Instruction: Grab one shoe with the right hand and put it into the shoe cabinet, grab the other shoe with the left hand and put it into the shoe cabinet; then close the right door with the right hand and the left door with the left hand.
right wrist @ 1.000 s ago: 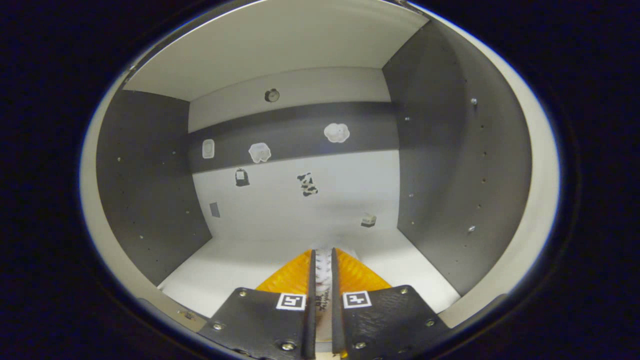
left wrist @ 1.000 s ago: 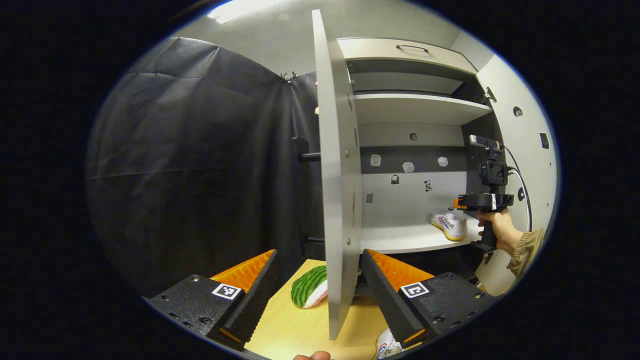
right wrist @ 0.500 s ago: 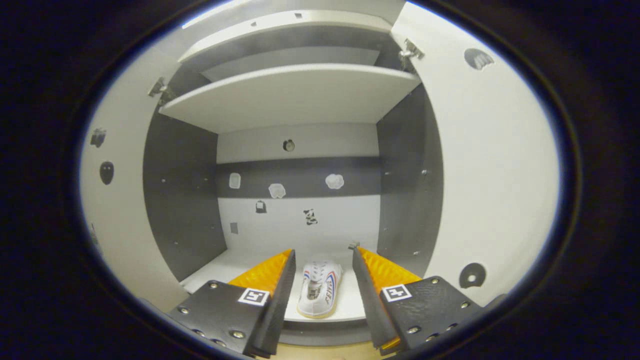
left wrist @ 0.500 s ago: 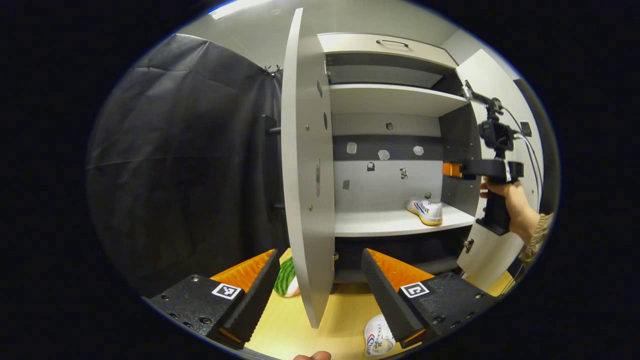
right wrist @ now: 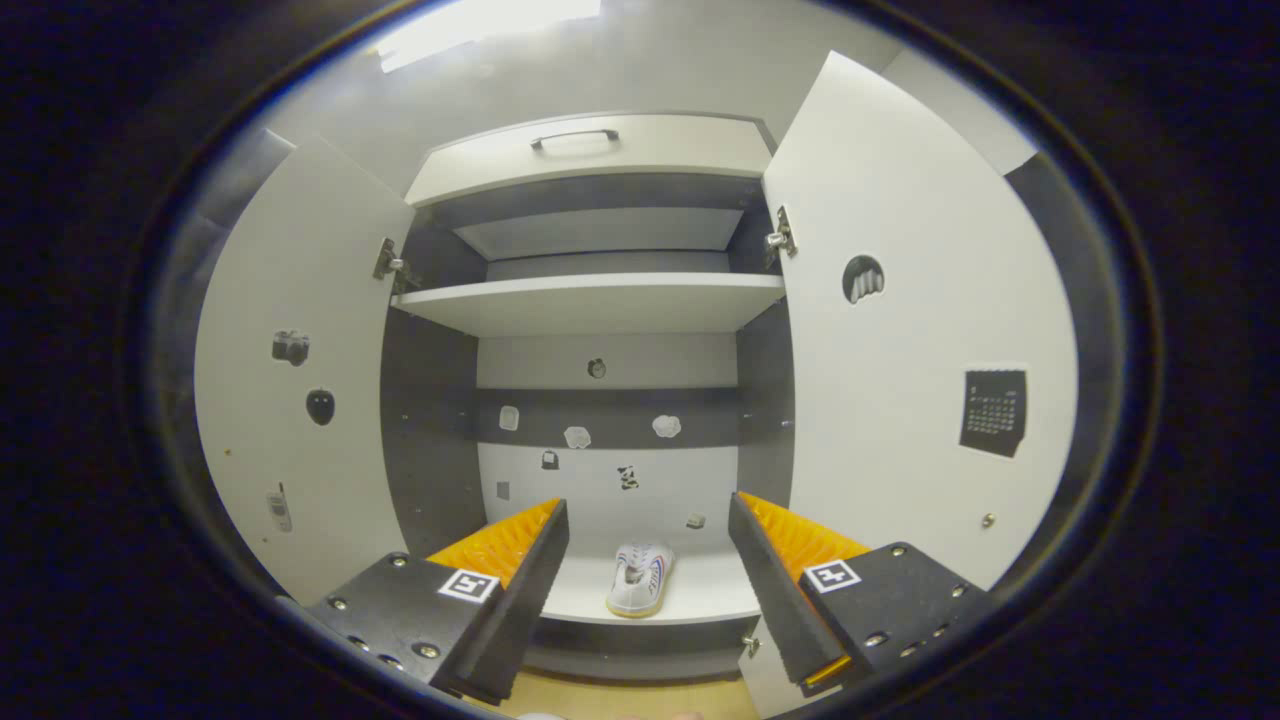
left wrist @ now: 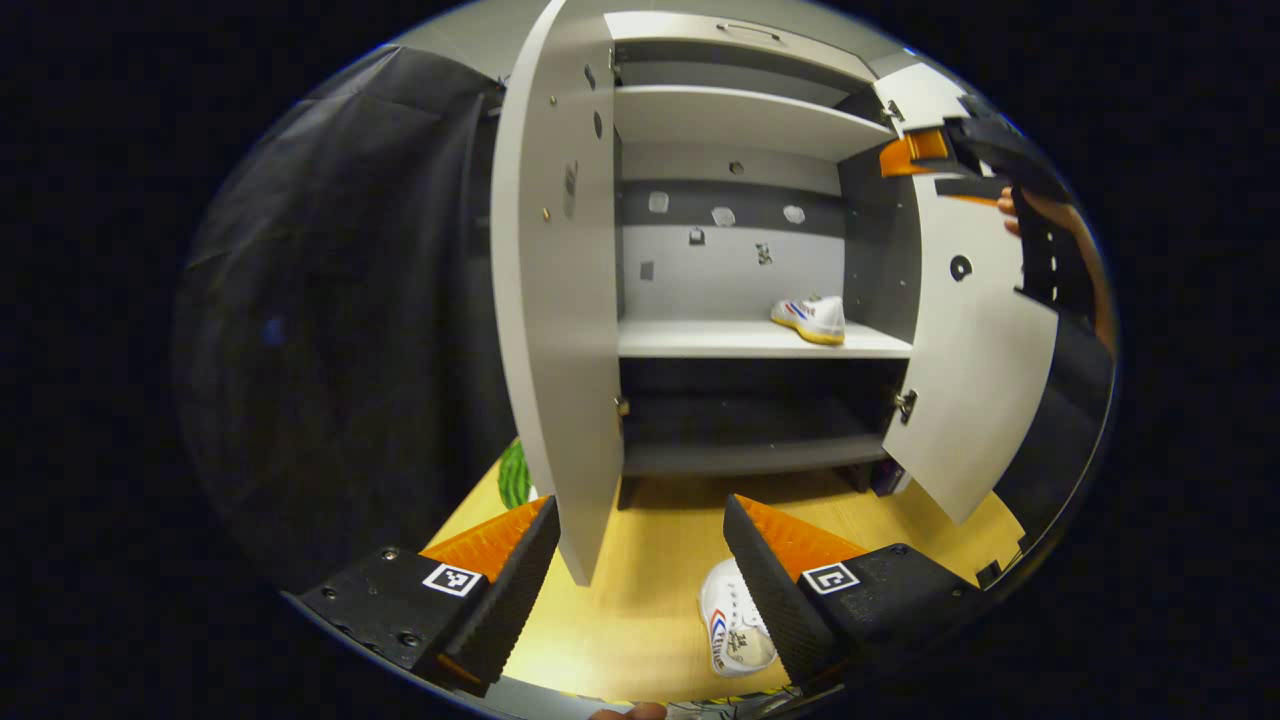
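Left tool (left wrist: 640,580) is spread wide and empty above the wooden floor (left wrist: 650,600); at 5 o'clock beside it lies a white sneaker (left wrist: 733,630) with red-and-blue side stripes and writing too small to read. Right tool (right wrist: 650,590) is likewise spread, holding nothing. Beyond it, at 12 o'clock, the matching second sneaker (right wrist: 638,592) sits on the shoe cabinet's middle shelf (right wrist: 690,600), between the open left door (right wrist: 290,420) and right door (right wrist: 900,380).

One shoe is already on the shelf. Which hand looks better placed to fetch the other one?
The left. The second shoe lies on the floor just by the open left gripper, while the right gripper, open and empty, points at the shoe on the shelf.
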